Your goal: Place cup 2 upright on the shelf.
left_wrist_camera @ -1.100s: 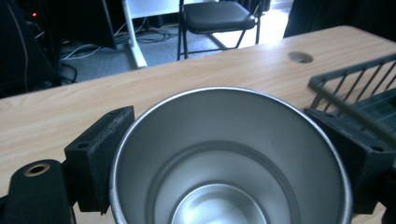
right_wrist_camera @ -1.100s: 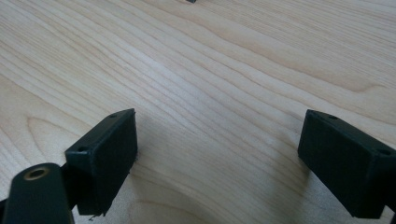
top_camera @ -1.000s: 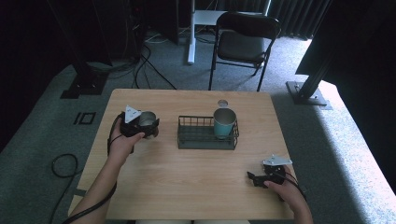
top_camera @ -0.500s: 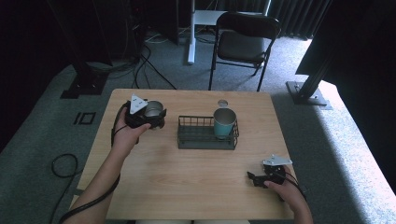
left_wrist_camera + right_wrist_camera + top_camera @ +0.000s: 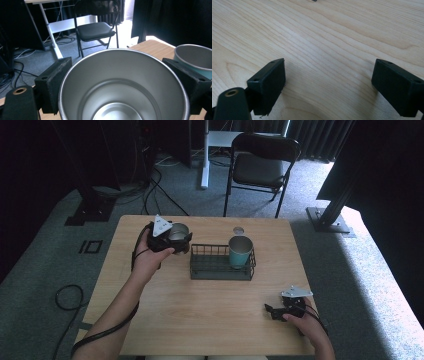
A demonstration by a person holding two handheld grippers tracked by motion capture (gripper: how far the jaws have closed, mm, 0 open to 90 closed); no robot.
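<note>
Left of centre in the high view, the left gripper (image 5: pixel 175 237) carries a plain silver metal cup (image 5: pixel 178 231) just off the left end of the dark wire basket (image 5: pixel 220 269). Its black jaws pinch the cup from both sides, one pad on each flank of the rim, as the left gripper view shows with the cup's open mouth (image 5: pixel 122 87) at the bottom centre of the frame. A teal cup with a metal rim (image 5: pixel 240 251) stands upright in the basket's right half, so the free space is the left half.

The step looks like setting the silver cup into that free half. To do it well, keep the cup level, carry it over the basket's near wall with its base above the wire, and lower it straight down away from the teal cup before loosening the grip.

At lower right, the right gripper (image 5: pixel 276 311) rests low over the pale wooden table (image 5: pixel 210 320), jaws spread apart and holding nothing (image 5: pixel 329 85).
</note>
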